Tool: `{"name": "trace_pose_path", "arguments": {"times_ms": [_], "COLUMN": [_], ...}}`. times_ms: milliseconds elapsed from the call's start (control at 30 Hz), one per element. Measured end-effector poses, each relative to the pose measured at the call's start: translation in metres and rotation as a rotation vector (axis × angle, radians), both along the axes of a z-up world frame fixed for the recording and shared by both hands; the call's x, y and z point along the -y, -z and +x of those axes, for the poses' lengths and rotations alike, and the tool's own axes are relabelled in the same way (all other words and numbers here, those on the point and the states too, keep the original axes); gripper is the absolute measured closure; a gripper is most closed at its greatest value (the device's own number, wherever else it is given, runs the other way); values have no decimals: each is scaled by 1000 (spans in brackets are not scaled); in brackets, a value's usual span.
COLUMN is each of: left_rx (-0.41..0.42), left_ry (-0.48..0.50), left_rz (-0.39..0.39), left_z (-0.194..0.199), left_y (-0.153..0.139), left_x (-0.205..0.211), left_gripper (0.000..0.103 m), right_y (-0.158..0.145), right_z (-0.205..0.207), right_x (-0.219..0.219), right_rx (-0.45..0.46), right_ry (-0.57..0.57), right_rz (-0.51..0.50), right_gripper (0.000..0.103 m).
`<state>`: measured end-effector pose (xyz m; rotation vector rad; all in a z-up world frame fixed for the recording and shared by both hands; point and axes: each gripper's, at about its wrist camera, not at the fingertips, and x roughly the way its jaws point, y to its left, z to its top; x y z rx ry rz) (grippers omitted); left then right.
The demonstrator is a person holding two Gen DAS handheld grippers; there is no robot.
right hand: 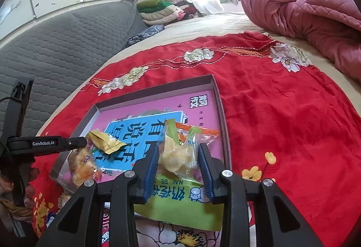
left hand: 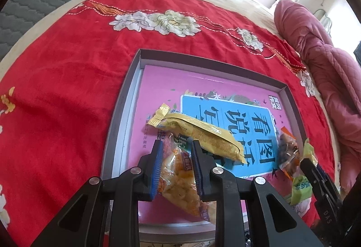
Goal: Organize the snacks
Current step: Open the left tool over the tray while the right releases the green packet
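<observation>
A shallow grey tray (left hand: 126, 93) with a pink and blue printed floor lies on the red flowered blanket. My left gripper (left hand: 177, 145) is shut on an orange snack packet (left hand: 178, 179), held over the tray's near edge. A gold snack packet (left hand: 203, 134) lies on the tray floor just beyond it, and a dark brown packet (left hand: 286, 152) lies to the right. My right gripper (right hand: 178, 150) is shut on a green and clear snack packet (right hand: 178, 161) above the tray's (right hand: 222, 107) near right corner. The left gripper's body (right hand: 45, 143) shows at the left of the right wrist view.
A rumpled pink quilt (right hand: 311, 10) lies at the far right of the bed. A grey quilted headboard (right hand: 56, 44) runs along the left, with folded clothes (right hand: 164, 8) stacked behind it. More snack packets (right hand: 52, 206) lie on the blanket near the lower left. A hand (right hand: 29, 179) grips the left tool.
</observation>
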<state>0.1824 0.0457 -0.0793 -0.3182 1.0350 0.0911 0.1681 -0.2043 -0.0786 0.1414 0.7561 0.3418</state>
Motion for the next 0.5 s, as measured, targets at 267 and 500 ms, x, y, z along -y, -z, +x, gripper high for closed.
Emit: {"name": "trace_pose_path", "arguments": {"times_ms": [267, 500], "left_rx": [6, -4], "left_ry": [6, 26], "left_rz": [2, 2], "left_z": [-6, -8], "left_y": [-5, -9], "left_x": [0, 1], "left_gripper": [76, 67], "right_y": [1, 0], "right_z": [-5, -8], "right_x": [-8, -14], "right_rx": [-4, -13], "right_ry": [-40, -41], "right_rz": [-19, -47], "right_gripper": [66, 66]}}
